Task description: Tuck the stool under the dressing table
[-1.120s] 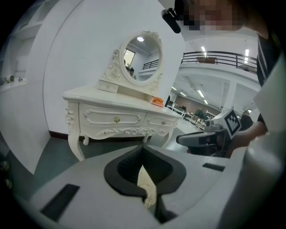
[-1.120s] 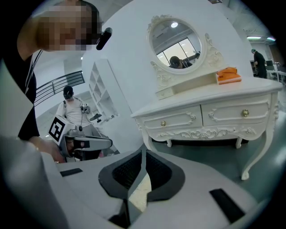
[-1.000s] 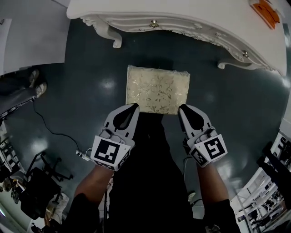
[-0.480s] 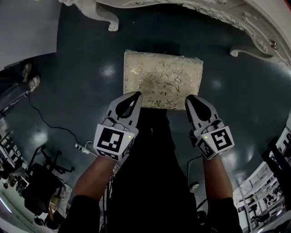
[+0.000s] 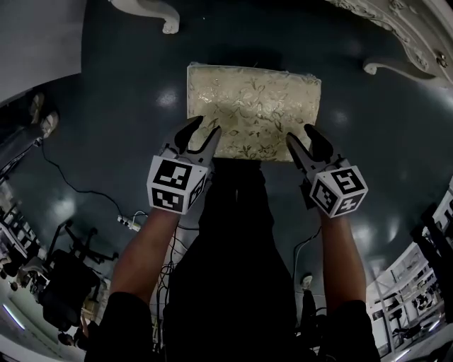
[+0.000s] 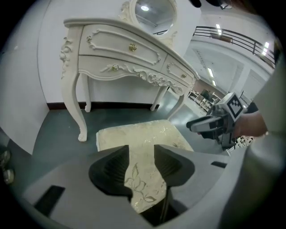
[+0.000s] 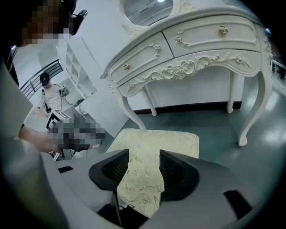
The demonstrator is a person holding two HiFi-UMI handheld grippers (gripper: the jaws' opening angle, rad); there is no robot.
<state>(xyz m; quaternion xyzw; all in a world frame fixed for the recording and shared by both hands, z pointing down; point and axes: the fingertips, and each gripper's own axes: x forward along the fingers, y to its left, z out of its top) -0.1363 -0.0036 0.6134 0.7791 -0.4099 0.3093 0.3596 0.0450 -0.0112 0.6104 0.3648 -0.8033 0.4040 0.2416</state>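
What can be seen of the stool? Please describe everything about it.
The stool shows a rectangular padded seat in cream fabric with a shiny leaf pattern; its legs are hidden. It stands level on the dark floor, in front of the dressing table, not under it. The left hand-held gripper and the right hand-held gripper are at its near edge, jaws just opening, the seat showing between them; no pad is seen pressing it.

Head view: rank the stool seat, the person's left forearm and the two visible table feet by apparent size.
1. The stool seat, clearly largest.
2. The left forearm, though it is nearer the camera.
3. The top-left table foot and the right table foot look about alike and are partly cropped, so they are unranked.
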